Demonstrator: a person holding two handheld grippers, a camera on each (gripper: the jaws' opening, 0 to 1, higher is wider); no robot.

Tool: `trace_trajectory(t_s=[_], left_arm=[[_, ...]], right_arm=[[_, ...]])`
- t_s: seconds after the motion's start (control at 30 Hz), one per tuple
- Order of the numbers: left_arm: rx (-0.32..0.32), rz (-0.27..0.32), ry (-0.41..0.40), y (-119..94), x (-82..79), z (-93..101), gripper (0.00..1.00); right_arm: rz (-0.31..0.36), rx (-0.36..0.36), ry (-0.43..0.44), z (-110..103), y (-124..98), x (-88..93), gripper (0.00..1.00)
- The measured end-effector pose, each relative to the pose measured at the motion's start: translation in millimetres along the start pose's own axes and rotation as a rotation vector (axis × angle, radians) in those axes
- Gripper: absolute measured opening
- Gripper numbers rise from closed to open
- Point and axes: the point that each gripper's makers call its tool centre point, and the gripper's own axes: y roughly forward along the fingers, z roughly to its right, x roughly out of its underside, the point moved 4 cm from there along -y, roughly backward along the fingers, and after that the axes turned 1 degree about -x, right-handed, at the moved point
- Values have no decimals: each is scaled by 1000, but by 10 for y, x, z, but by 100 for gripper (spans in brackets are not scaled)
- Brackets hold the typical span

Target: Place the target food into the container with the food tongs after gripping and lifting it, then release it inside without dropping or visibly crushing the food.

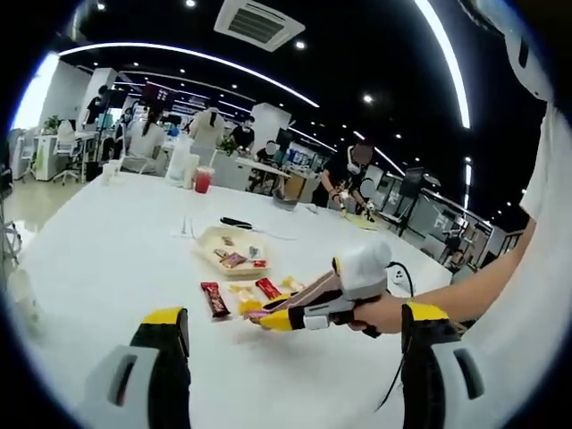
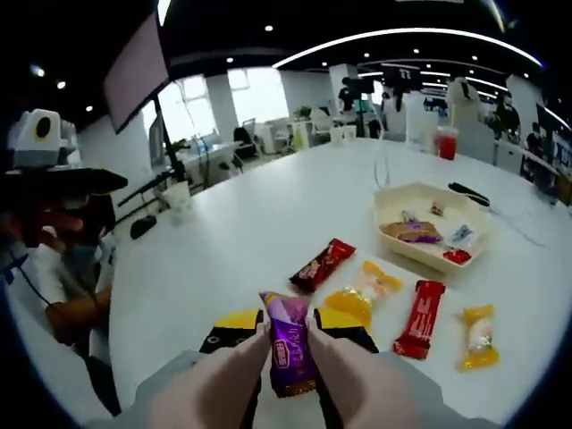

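Now the right hand-held gripper [image 2: 288,344] is clenched on a purple-wrapped snack [image 2: 288,344], pinched between beige tong arms and lifted just above the white table [image 2: 268,223]. The left hand-held gripper [image 1: 290,332] hangs released, jaws spread wide over bare table near its close edge. Beyond the held snack lie a dark red bar [image 2: 322,264], a yellow-wrapped sweet [image 2: 362,290], a red bar [image 2: 420,317] and another yellow sweet [image 2: 478,335], all loosely apart. Farther off sits the pale container [image 2: 393,198], already holding a few wrapped pieces, with open table between it and the scattered snacks. A wide stretch of table lies bare toward the far edge, where a red drink cup [image 2: 445,143] stands.
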Motion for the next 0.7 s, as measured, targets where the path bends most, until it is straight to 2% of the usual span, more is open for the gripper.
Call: trace_trajectory(t_s=[0.2,0.4,0.53,0.6,0.7], left_arm=[[21,30,-49,77,-58,-52,99],[44,34,-36,94,-168,-27,99],[54,57,-67,166,-205,-61,99],[62,41,-80,217,-212,-54,99],[74,42,-49,223,-261,1,99]], right_arm=[[27,19,18,20,-108,-69,21],[39,19,22,10,-191,-152,21],[68,41,21,77,-244,-212,21],[67,66,53,140,-279,-203,21],[65,78,58,182,-329,-207,22]])
